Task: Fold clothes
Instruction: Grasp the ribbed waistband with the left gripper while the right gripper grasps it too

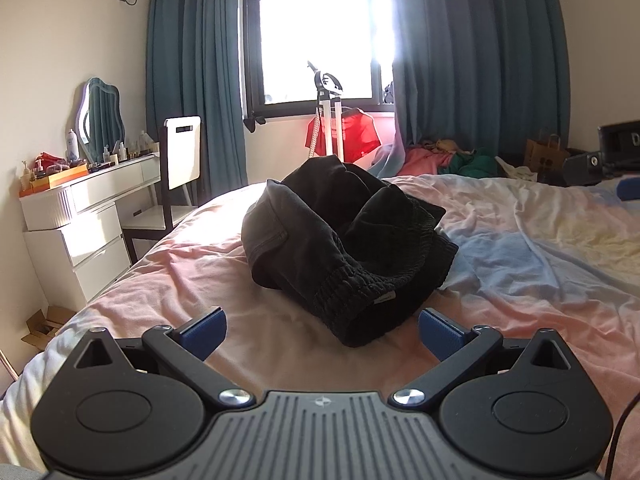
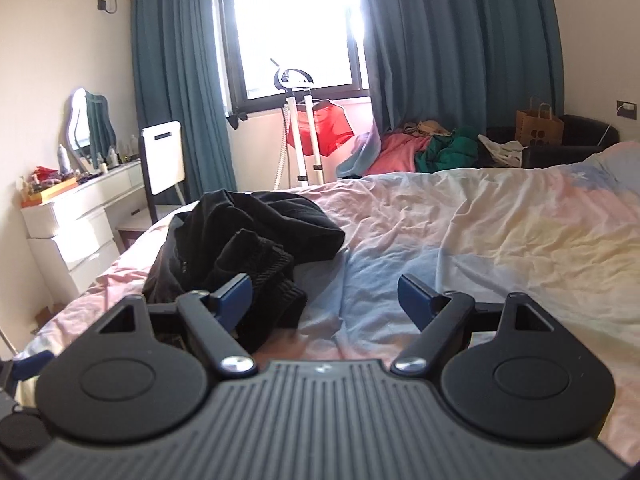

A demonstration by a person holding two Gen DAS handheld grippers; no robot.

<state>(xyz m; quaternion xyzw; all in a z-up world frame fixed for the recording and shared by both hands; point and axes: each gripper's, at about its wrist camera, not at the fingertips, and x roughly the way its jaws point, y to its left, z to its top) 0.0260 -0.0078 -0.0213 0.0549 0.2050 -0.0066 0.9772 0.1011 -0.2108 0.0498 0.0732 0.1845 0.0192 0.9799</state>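
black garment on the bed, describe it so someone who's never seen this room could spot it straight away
Start at the wide bed with its pastel pink, blue and yellow sheet. On the side nearest the white dresser lies a crumpled black garment with a ribbed elastic band. It is the only dark item on the sheet; the other clothes, pink and green, are heaped beyond the bed.

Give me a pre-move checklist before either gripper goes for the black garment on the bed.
1. Left gripper open, holding nothing: ok.
2. Right gripper open, holding nothing: ok.
3. Black garment in front of the left gripper, elastic waistband nearest it: ok.
4. Garment laid flat for folding: not ok, bunched in a heap.
5. Bare bedsheet beside the heap for spreading: ok.
6. Right gripper centred on the garment: not ok, the heap sits by its left finger.
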